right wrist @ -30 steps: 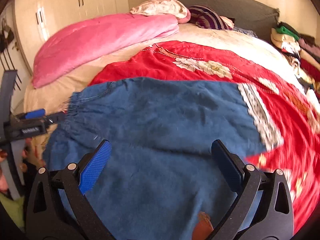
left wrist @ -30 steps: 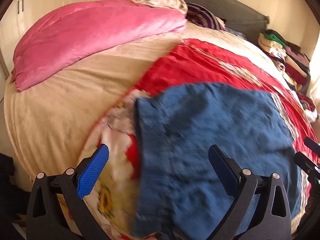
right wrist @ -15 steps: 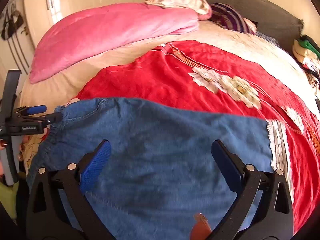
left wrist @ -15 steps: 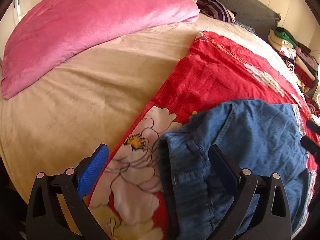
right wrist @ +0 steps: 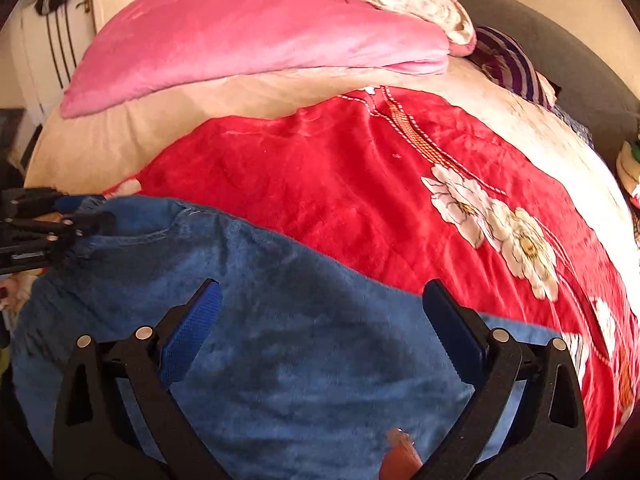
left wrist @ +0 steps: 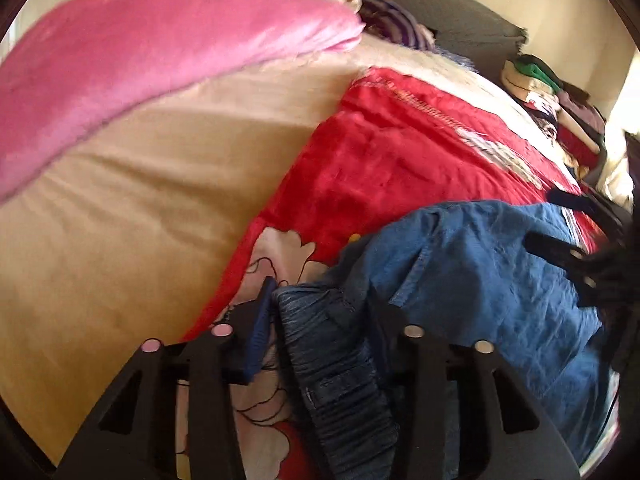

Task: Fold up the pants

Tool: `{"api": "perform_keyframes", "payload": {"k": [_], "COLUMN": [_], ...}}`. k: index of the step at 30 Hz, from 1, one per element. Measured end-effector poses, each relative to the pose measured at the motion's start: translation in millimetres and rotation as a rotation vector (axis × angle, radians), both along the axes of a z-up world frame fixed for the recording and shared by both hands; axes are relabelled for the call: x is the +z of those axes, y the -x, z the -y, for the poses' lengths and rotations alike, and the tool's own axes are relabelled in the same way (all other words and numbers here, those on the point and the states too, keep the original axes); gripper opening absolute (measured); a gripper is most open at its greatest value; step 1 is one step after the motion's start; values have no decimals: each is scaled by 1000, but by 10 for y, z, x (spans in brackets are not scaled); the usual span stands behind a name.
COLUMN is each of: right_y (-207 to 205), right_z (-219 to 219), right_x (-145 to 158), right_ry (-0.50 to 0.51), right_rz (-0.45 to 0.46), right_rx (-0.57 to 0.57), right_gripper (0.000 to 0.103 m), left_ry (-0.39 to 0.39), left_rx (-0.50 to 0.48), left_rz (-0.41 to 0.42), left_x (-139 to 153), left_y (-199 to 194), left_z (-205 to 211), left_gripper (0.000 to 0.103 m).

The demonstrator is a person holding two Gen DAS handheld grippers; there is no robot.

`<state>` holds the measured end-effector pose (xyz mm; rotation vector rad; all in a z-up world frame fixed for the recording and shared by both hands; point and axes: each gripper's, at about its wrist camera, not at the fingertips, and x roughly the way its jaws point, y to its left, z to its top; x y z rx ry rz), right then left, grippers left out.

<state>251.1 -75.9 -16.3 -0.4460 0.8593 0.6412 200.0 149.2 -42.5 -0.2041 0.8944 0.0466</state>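
Left wrist view: your left gripper (left wrist: 320, 312) has just been closing, and the gathered elastic waistband (left wrist: 332, 364) of the blue pants (left wrist: 480, 280) sits between its pads. The blue pad presses the band's left edge; the far pad is hidden behind cloth, so the grip reads as narrow and bunched rather than flat. The pants lie spread on the red floral blanket (right wrist: 320, 176) on the bed, with the pink duvet (right wrist: 240, 44) well beyond.

Right wrist view: your right gripper (right wrist: 320, 320) hangs with its jaws wide over the middle of the pants and holds nothing.

Risks noted:
- The left grip takes a thick, ruched fold. If it catches only the top layer, the waist may split open when lifted and the fold will go crooked.
- The blanket lies directly under the band. A low pinch may take blanket pile along with denim and drag it.
- With one end held and the other free, any pull now is likely to skew the cloth and wrinkle it.
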Motion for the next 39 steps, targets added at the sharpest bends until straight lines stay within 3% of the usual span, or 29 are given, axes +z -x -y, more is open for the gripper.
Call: {"api": "perform_keyframes", "payload": {"k": [5, 10, 11, 12, 13, 15, 21, 27, 32, 39], "right_y": [35, 135, 167, 178, 180, 233, 579, 1167, 1744, 2396], "right_z": [-122, -315, -353, -369, -376, -331, 88, 519, 797, 967], "right_x": [-22, -45, -65, -75, -78, -38, 325, 564, 595, 459], "right_ry": [30, 114, 133, 131, 118, 82, -100, -189, -229, -219], "right_rz": [33, 128, 135, 111, 69, 36, 50, 63, 70, 16], "right_rx": [92, 197, 227, 251, 270, 267, 208, 166, 143, 153], "right_gripper": [95, 93, 70, 34, 20, 8, 4, 3, 4, 4], "left_ry": [-2, -82, -85, -87, -91, -116, -54, -28, -42, -36], "left_rx": [-99, -165, -163, -156, -149, -118, -105, -159, -221, -295], "left_rz": [95, 129, 126, 124, 124, 130, 167, 227, 240, 185], "left_x": [285, 388, 375, 363, 355, 351, 429, 581, 638, 501], "left_y": [333, 578, 587, 593, 593, 628, 714, 1026, 1312, 1620], "left_z": [187, 424, 425, 420, 400, 355, 221, 367, 534, 635], "left_gripper": [32, 32, 32, 32, 32, 32, 32, 32, 32, 32]}}
